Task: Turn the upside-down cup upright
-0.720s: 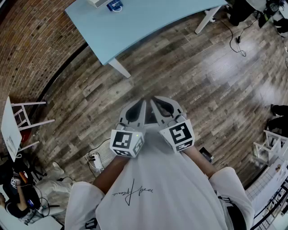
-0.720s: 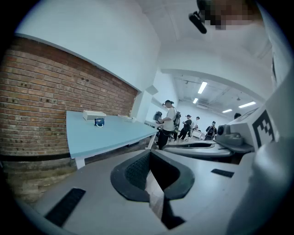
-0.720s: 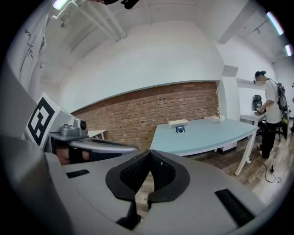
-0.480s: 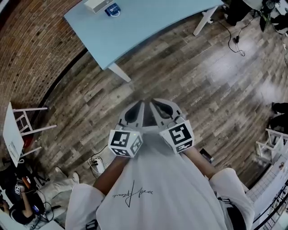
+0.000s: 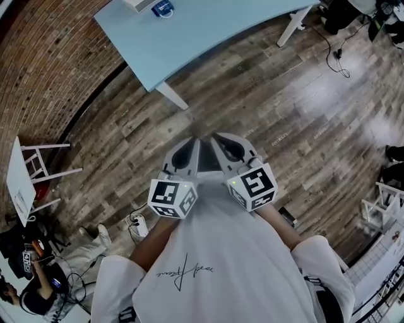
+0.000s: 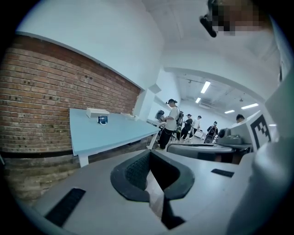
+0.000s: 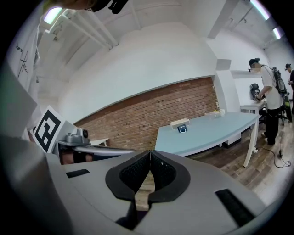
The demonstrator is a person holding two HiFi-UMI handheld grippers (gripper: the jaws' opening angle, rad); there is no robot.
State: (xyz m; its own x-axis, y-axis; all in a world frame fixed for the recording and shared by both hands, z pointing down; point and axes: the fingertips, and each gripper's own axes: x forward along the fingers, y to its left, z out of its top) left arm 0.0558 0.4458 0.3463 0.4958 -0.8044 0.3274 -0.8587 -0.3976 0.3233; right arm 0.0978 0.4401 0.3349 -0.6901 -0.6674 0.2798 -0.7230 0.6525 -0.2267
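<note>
Cup, far off on the desk, is judged light and rigid, best gripped across its wall; jaws of left gripper and right gripper are pressed together, empty.

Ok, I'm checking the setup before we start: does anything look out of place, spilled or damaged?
Nothing stands out. The blue cup sits beside a white box on the table, nothing spilled. Left gripper and right gripper are shut, empty, away from it.

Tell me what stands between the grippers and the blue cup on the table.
Nothing visible. Only wooden floor and bare table separate the left gripper and right gripper from the blue cup; the white box sits just beyond it.
</note>
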